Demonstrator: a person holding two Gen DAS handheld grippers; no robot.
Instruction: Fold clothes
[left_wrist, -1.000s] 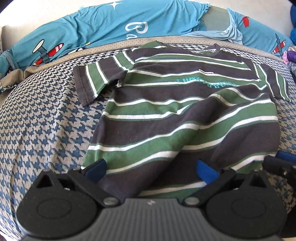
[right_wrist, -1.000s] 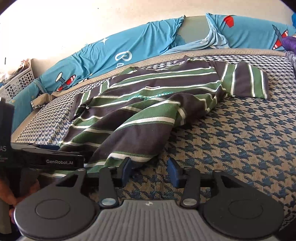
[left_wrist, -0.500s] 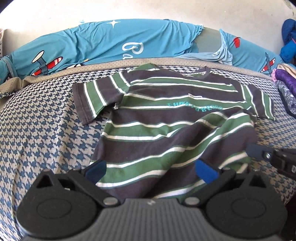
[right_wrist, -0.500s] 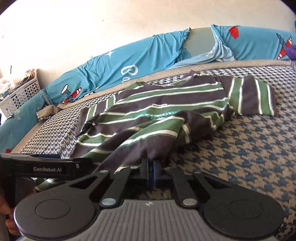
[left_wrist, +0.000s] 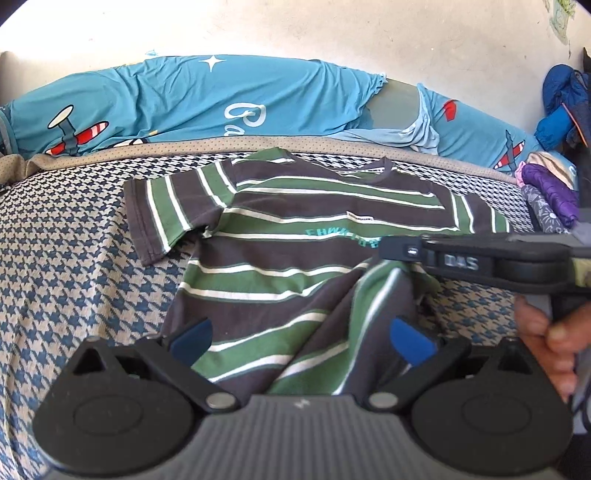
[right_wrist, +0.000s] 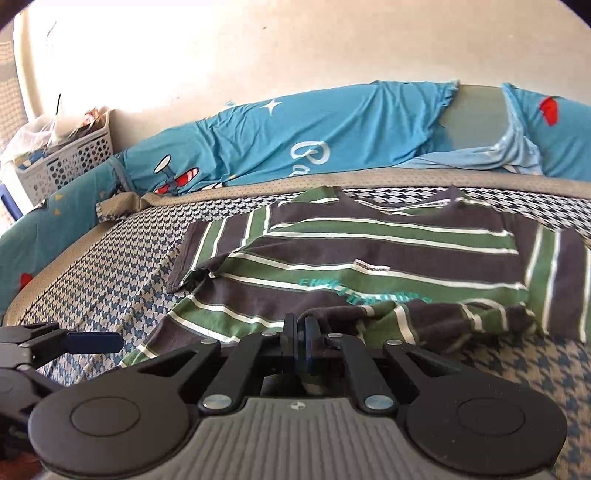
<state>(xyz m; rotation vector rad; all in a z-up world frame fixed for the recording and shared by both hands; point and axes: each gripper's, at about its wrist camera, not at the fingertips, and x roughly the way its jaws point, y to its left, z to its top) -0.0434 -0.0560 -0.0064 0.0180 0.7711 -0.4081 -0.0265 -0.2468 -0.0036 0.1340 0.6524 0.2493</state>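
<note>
A dark grey T-shirt with green and white stripes lies front-up on the houndstooth bed cover, collar toward the wall. My right gripper is shut on the shirt's lower right hem, which it holds lifted and bunched over the chest. In the left wrist view the right gripper hovers at the right with a hand on its handle. My left gripper stands open above the lower left hem, its blue fingertips wide apart with cloth lying beneath them, not pinched.
Blue bedding with an aeroplane print lies along the wall behind the shirt. A white perforated basket stands at the far left. A purple and blue clothes pile sits at the bed's right edge. Bare cover lies left of the shirt.
My right gripper went from open to shut on the hem, then lifted it up toward the chest. The left gripper stayed open and drew back slightly.
</note>
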